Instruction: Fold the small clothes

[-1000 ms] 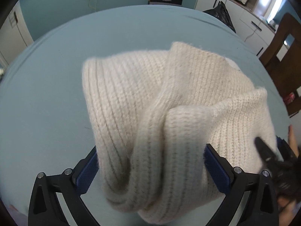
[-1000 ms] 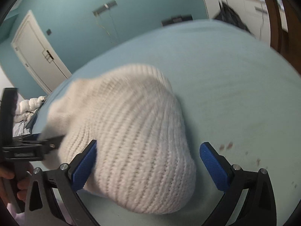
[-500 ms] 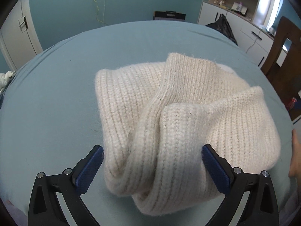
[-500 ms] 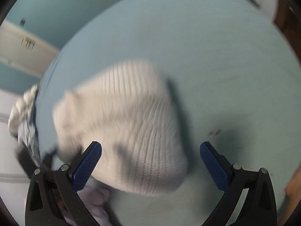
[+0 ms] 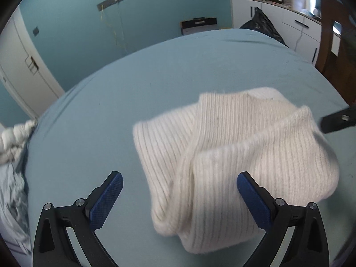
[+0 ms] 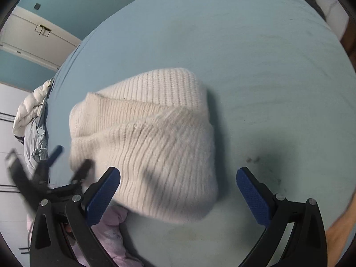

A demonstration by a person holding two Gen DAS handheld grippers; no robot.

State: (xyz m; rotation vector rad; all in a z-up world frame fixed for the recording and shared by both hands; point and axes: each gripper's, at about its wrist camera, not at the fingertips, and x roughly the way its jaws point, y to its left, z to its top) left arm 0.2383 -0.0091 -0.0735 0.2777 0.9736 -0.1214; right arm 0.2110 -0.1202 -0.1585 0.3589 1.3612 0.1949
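A cream ribbed knit garment lies folded into a thick bundle on the light blue sheet. My left gripper is open just in front of the bundle. Its right finger overlaps the bundle's near edge, and its left finger is over bare sheet. In the right wrist view the same knit bundle sits ahead of my open right gripper, which holds nothing. The left gripper shows there as a blur at the bundle's left corner. A black part of the right gripper shows at the right edge.
A heap of pale clothes lies off the sheet's left side, and a pink cloth lies under my right gripper's left finger. White cabinets, a black bag and a wooden chair stand beyond the sheet.
Both open grippers have drawn back from the knit bundle, which stays on the sheet. The left gripper has shifted left, so the bundle now sits right of its centre.
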